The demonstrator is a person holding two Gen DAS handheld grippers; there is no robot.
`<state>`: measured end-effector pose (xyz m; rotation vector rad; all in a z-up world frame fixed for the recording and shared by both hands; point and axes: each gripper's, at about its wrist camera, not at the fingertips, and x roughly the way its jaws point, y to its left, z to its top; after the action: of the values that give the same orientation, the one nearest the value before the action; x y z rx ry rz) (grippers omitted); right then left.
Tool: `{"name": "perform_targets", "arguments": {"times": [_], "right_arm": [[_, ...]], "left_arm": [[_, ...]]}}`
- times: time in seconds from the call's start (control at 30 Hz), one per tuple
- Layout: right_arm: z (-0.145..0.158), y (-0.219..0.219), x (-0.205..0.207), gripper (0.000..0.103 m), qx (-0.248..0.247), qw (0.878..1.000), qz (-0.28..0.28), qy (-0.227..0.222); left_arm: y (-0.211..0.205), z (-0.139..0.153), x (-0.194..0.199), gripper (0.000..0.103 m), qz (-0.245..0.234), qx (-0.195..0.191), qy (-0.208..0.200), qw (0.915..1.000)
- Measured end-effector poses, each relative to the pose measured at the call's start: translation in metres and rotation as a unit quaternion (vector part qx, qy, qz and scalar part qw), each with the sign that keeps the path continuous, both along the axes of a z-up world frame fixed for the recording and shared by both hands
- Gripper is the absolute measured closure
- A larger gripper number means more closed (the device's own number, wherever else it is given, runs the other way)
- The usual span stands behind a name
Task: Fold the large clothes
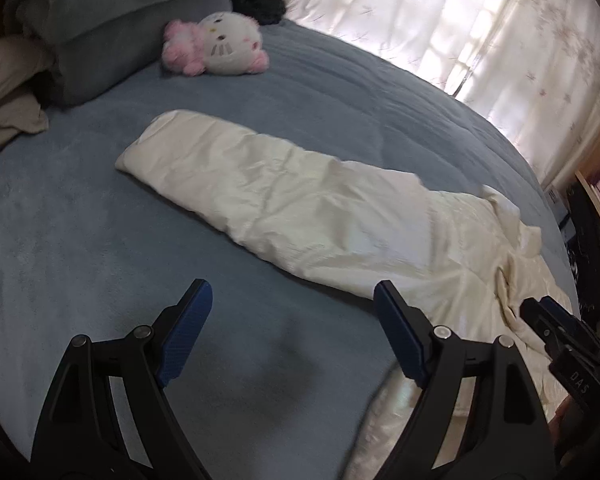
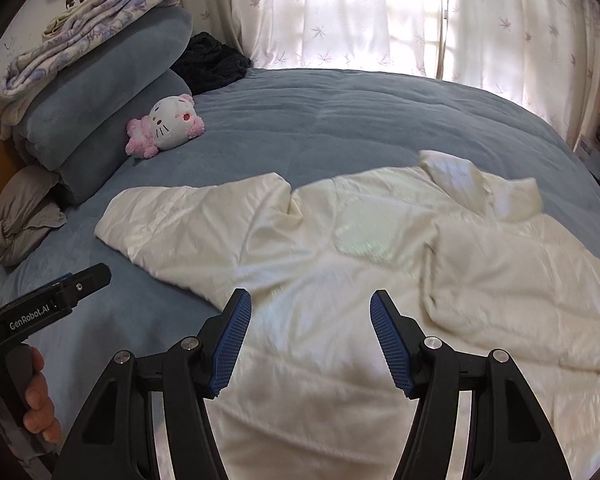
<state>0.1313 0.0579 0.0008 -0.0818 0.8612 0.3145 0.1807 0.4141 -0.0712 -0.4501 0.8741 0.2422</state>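
The cream padded jacket point(image 2: 340, 240) lies spread on the blue bed cover point(image 2: 340, 112), its sleeve point(image 1: 228, 168) stretched long toward the far left, where the plush toy point(image 1: 216, 46) sits by the stacked pillows point(image 2: 112, 92). The right gripper point(image 2: 310, 340) hangs directly over the jacket's body, jaws spread and empty, so it looks the nearer; the left gripper point(image 1: 292, 332), also spread and empty, is over bare cover just left of the hem. The fabric is satiny, quilted, softly creased.

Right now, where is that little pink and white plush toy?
The plush toy lies on the blue bedspread at the upper left of both views, against the stacked blue pillows, well beyond the cream jacket.
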Motion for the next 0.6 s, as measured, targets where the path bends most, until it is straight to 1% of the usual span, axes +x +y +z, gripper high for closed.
{"name": "perform_targets", "arguments": {"times": [0.13,0.2,0.3,0.4,0.5,0.6], "right_arm": [[-0.007,0.026,0.032,0.040,-0.001,1.000,0.001,-0.004],[-0.012,0.035,0.045,0.040,-0.001,1.000,0.001,-0.003],[-0.022,0.050,0.066,0.040,0.000,1.000,0.003,0.004],[-0.036,0.064,0.083,0.040,0.003,1.000,0.006,0.018],[-0.050,0.076,0.091,0.040,0.001,1.000,0.014,0.028],[-0.063,0.085,0.094,0.040,-0.002,0.999,0.022,0.034]], "left_arm": [[0.043,-0.020,0.015,0.022,0.024,-0.020,0.011,0.9995],[0.064,-0.030,0.021,0.022,0.033,-0.041,0.006,0.9986],[0.089,-0.049,0.032,0.022,0.046,-0.071,0.012,0.9963],[0.109,-0.072,0.042,0.022,0.063,-0.115,0.014,0.9913],[0.125,-0.095,0.052,0.022,0.080,-0.152,0.015,0.9851],[0.134,-0.105,0.059,0.022,0.094,-0.162,0.000,0.9823]]}}
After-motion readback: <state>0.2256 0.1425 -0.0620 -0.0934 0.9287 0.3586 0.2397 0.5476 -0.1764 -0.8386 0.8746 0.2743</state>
